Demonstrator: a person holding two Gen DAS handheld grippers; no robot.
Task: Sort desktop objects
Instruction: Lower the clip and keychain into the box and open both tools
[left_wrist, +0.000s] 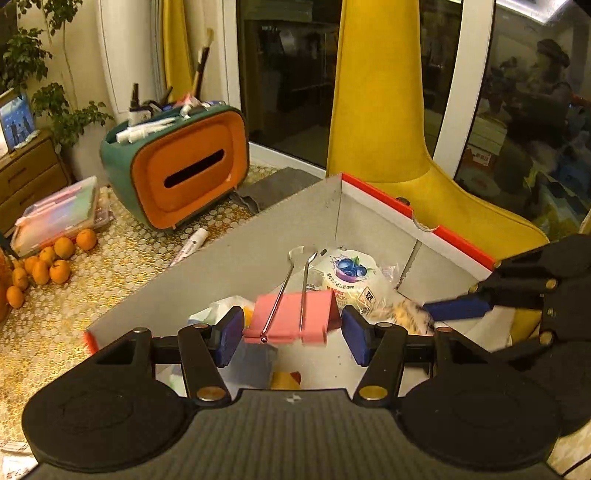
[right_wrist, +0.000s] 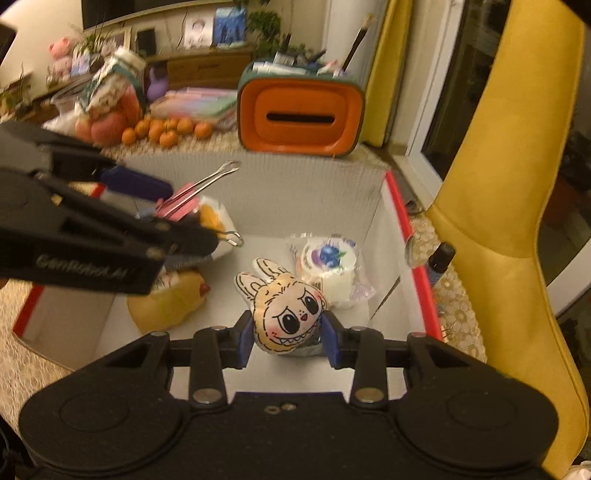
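Observation:
My left gripper (left_wrist: 293, 332) is shut on a pink binder clip (left_wrist: 295, 317) with its wire handles up, held over the open white box with a red rim (left_wrist: 417, 221). In the right wrist view the left gripper (right_wrist: 184, 218) comes in from the left with the clip (right_wrist: 177, 203) above the box (right_wrist: 410, 229). My right gripper (right_wrist: 288, 343) is shut on a plush toy (right_wrist: 291, 314) with rabbit ears and a toothy face, also over the box. In the box lie a blueberry-print packet (right_wrist: 328, 258) and a yellow duck toy (right_wrist: 173, 299).
A green and orange organiser (left_wrist: 184, 177) with pens stands behind the box. Several oranges (left_wrist: 48, 266) and a clear plastic case (left_wrist: 55, 218) lie at the left. A yellow chair (right_wrist: 517, 184) stands close on the right. A small dark bottle (right_wrist: 439, 258) stands beside the box rim.

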